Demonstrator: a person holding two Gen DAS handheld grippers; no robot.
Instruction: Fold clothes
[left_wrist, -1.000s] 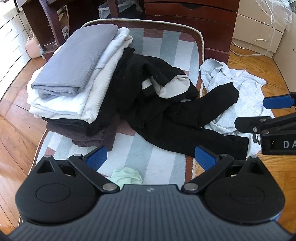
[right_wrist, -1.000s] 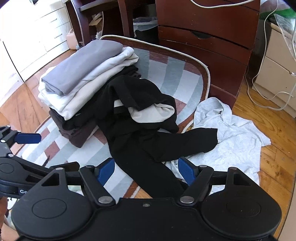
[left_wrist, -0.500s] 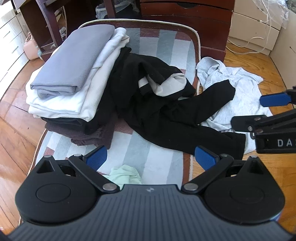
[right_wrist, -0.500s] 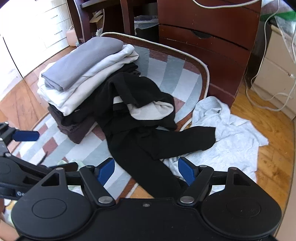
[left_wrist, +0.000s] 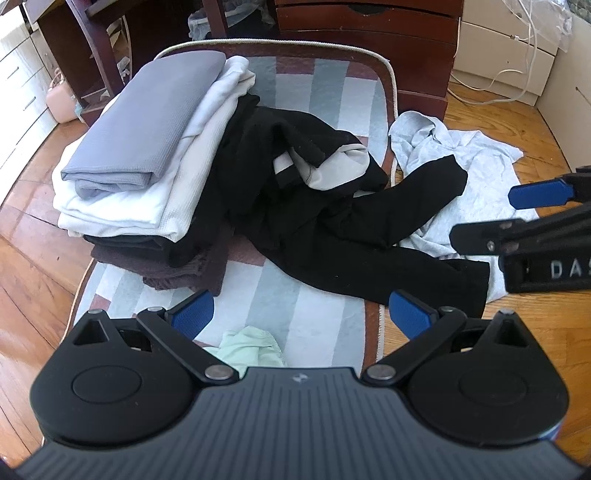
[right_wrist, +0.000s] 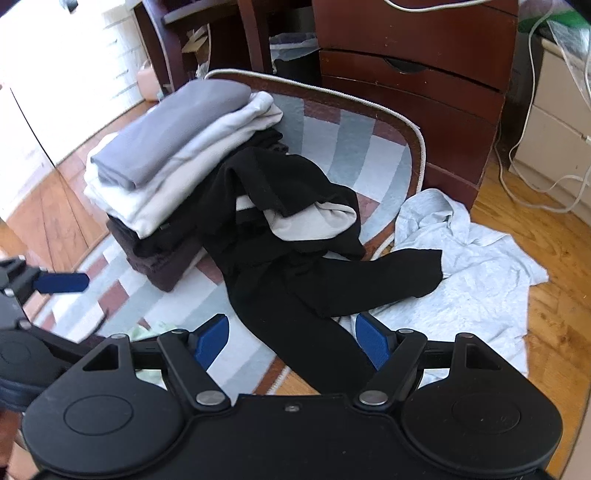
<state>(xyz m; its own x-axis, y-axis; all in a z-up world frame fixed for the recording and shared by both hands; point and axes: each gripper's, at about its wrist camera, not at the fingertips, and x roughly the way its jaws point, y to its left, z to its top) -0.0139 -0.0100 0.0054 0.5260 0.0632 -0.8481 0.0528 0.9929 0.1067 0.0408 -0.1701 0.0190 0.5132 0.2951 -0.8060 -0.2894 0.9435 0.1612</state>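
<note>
Clothes fill the middle of both views: a crumpled black garment (left_wrist: 325, 221) lies on the striped rug (left_wrist: 295, 306), one leg or sleeve reaching right onto a pale grey garment (left_wrist: 476, 166) spread on the wooden floor (left_wrist: 517, 122). Whether the black piece is trousers or a top cannot be made out; a light lining shows in its folds. Just left of it, touching, stands a stack of folded clothes (left_wrist: 147, 147), grey on top, white below, dark pieces at the bottom half hidden. A pale green cloth (left_wrist: 251, 347) near the rug's close edge is mostly covered by the left gripper's body.

Letters "DAS" read on the right gripper's side in the left view, cut off by the frame edge.

Left gripper (left_wrist: 301, 317) hovers above the near end of the rug, blue fingertips spread wide with nothing between them. Right gripper (right_wrist: 291, 338) hangs over the near end of the black garment, likewise spread and empty, not touching the cloth. Both point toward the far dark wooden drawers (right_wrist: 410, 74). Right view's left side is blurred.
</note>
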